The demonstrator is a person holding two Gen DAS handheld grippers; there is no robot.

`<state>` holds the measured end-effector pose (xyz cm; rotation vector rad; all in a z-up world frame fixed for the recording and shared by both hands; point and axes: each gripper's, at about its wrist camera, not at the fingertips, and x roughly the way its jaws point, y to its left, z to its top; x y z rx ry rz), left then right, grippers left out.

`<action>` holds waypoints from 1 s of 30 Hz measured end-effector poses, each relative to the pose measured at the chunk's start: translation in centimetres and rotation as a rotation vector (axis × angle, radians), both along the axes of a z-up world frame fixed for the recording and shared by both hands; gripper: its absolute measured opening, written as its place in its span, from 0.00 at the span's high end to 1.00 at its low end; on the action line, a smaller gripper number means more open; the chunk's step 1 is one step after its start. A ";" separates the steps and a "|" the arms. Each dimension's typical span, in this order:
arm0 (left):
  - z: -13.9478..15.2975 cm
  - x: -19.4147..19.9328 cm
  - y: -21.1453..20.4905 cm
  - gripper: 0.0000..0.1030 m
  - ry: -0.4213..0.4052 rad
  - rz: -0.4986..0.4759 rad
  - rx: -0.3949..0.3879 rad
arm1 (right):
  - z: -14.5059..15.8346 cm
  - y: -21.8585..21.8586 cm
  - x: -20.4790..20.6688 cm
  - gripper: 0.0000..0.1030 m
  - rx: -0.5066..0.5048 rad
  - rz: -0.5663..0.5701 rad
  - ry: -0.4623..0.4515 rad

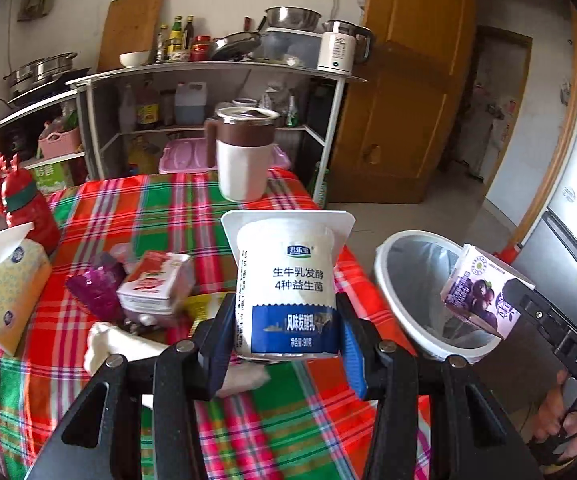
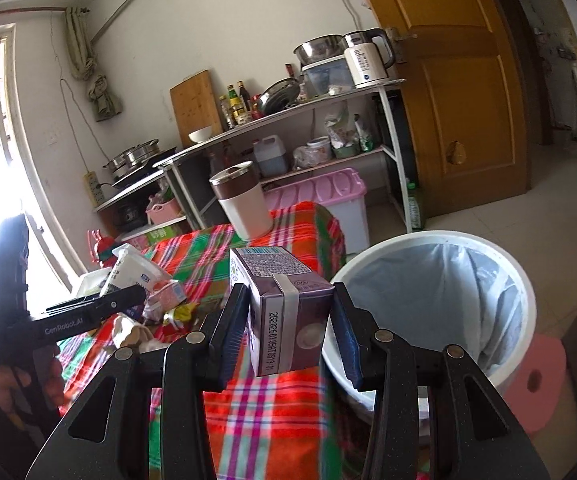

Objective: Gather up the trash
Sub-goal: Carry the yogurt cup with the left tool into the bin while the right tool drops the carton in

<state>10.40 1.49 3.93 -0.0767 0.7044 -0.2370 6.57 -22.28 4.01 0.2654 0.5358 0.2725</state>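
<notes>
My left gripper is shut on a white and blue yogurt cup, held above the plaid tablecloth. My right gripper is shut on a purple drink carton, held at the table's edge beside the white trash bin. In the left wrist view the carton hangs over the bin's mouth. The bin holds a pale liner. More trash lies on the table: a red and white carton, a purple wrapper, a yellow wrapper and crumpled tissue.
A tissue pack and red bottle sit at the table's left. A brown and white mug stands at the far edge. Kitchen shelves, a pink storage box and a wooden door lie beyond. A pink stool sits behind the bin.
</notes>
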 end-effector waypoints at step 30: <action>-4.9 5.4 -16.7 0.39 0.179 -0.252 0.019 | -4.8 -10.3 3.8 0.54 -0.157 -0.287 0.189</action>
